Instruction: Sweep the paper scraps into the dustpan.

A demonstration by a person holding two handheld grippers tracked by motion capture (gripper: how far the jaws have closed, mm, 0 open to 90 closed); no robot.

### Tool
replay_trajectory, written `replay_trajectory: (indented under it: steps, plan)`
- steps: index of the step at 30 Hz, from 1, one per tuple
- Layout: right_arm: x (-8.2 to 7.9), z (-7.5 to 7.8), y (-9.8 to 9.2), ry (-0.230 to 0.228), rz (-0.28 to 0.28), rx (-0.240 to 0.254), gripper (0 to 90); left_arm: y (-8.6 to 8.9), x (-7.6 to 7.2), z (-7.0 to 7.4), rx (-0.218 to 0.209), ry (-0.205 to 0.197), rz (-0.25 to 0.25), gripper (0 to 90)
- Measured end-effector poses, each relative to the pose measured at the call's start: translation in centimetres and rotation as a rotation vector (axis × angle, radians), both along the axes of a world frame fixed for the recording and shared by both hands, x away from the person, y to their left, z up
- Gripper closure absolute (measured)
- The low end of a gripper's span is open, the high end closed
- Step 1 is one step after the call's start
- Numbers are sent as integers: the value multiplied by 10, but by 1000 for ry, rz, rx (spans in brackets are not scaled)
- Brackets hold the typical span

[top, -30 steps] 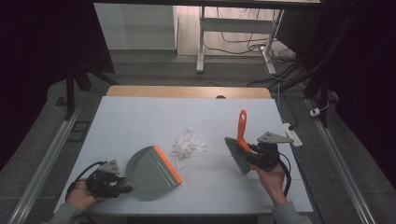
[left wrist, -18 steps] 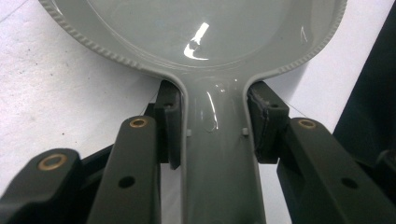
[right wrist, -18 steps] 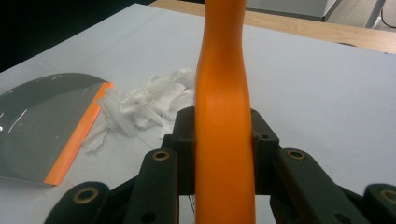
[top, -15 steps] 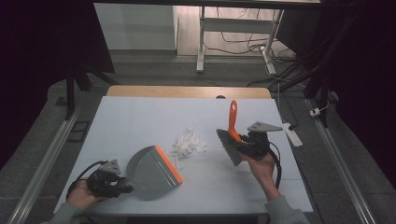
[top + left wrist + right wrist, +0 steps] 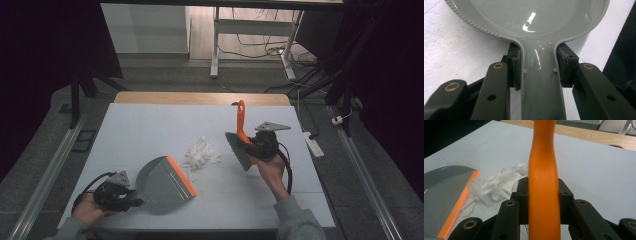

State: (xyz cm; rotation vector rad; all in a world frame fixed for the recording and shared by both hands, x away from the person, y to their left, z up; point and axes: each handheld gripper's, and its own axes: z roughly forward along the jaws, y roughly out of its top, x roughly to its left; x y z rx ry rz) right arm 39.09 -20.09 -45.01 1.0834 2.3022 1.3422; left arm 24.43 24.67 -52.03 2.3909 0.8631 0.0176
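Paper scraps [image 5: 201,154] heaped mid-table, touching dustpan [image 5: 164,184] lip. Left gripper [image 5: 116,192] clamped on dustpan handle; right gripper [image 5: 260,146] clamped on orange brush [image 5: 241,136], held just right of heap. Likely next: sweep leftward into pan.

White-topped table [image 5: 150,125], wooden strip along its far edge. On it, a grey dustpan [image 5: 162,184] with orange lip, crumpled white paper scraps [image 5: 201,154] just beside that lip.

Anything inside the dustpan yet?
No. The dustpan pan looks bare grey; the paper scraps lie on the table at its orange lip. The left tool clamps its handle.
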Motion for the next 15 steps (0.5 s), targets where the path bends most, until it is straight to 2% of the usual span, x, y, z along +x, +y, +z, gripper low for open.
replay_trajectory:
  steps: [8,15]
  plan:
    - [18,-3,18,27,-9,-30,702,-1,0,0,1,0,-5,617]
    - [36,-16,38,76,-15,-58,702,-2,0,0,-1,-2,-6,617]
